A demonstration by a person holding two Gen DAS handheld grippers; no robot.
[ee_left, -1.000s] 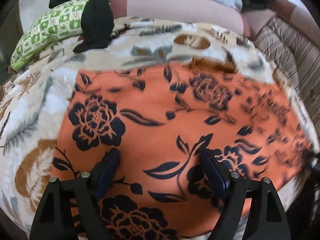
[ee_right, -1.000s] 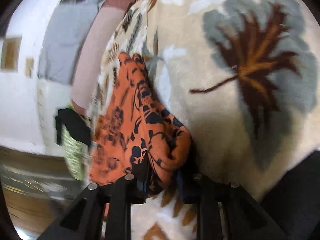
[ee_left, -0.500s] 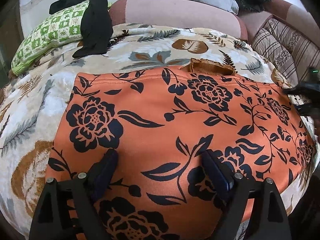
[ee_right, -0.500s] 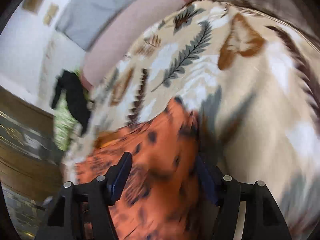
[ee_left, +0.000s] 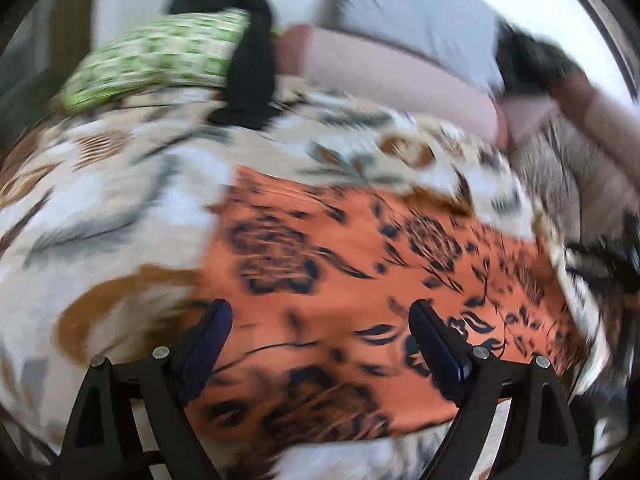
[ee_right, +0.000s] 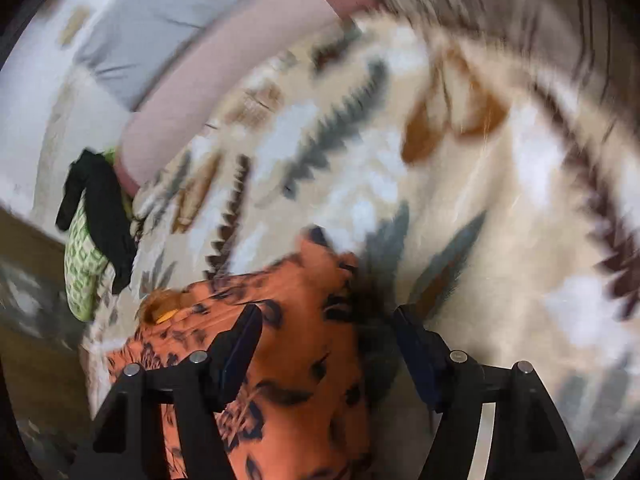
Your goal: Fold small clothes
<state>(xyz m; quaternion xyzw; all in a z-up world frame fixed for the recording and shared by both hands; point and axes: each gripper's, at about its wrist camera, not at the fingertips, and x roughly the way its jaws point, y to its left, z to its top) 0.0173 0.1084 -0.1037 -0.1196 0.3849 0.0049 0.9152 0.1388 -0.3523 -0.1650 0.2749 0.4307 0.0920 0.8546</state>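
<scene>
An orange garment with black flowers (ee_left: 360,276) lies flat on a leaf-patterned blanket (ee_left: 100,216). My left gripper (ee_left: 320,320) is open and empty, above the garment's near left part. My right gripper (ee_right: 326,324) is open and empty over the garment's far right corner (ee_right: 304,344). The right gripper also shows at the right edge of the left wrist view (ee_left: 612,256). Both views are blurred by motion.
A green patterned pillow (ee_left: 160,60) with a black cloth (ee_left: 252,68) draped over it lies at the back left. A pink bolster (ee_left: 380,76) and a grey pillow (ee_left: 408,16) line the back. A striped cushion (ee_left: 576,168) sits at the right.
My right gripper let go of the garment's corner and opened, then swung over the garment's right edge. The garment now lies flat. My left gripper shifted left, staying open.
</scene>
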